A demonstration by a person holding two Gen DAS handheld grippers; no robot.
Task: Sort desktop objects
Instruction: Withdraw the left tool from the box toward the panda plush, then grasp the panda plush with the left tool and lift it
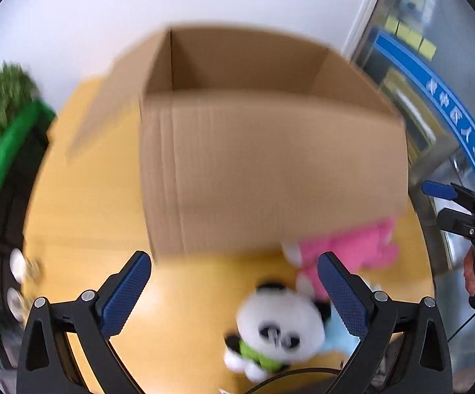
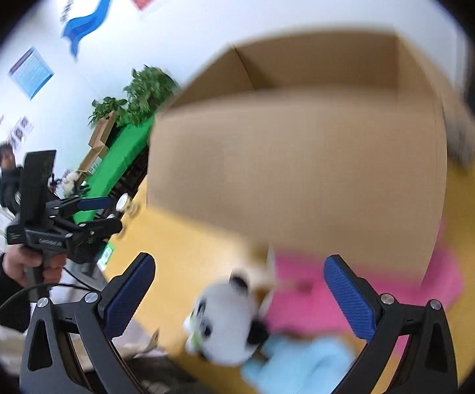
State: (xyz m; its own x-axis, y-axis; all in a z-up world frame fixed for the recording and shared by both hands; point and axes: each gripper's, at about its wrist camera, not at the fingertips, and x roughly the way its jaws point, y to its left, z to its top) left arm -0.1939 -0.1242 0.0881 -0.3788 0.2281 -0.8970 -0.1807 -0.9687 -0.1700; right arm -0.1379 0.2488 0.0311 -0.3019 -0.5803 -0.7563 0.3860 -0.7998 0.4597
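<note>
An open cardboard box [image 1: 270,164] stands on the yellow table [image 1: 89,213]; it also shows in the right wrist view [image 2: 296,177]. In front of it lie a panda plush [image 1: 280,325], a pink plush [image 1: 345,249] and a light blue plush [image 1: 342,338]. The right wrist view shows the panda [image 2: 227,318], the pink plush [image 2: 306,298] and the blue plush [image 2: 299,367]. My left gripper [image 1: 234,295] is open and empty above the table, left of the panda. My right gripper [image 2: 237,298] is open and empty above the plushes. Both views are blurred.
A green-covered table [image 2: 119,161] with potted plants [image 2: 145,92] stands to the left. A glass door with a blue stripe [image 1: 434,105] is at the right. Small white items [image 1: 17,266] sit at the table's left edge. A person [image 2: 6,170] stands far left.
</note>
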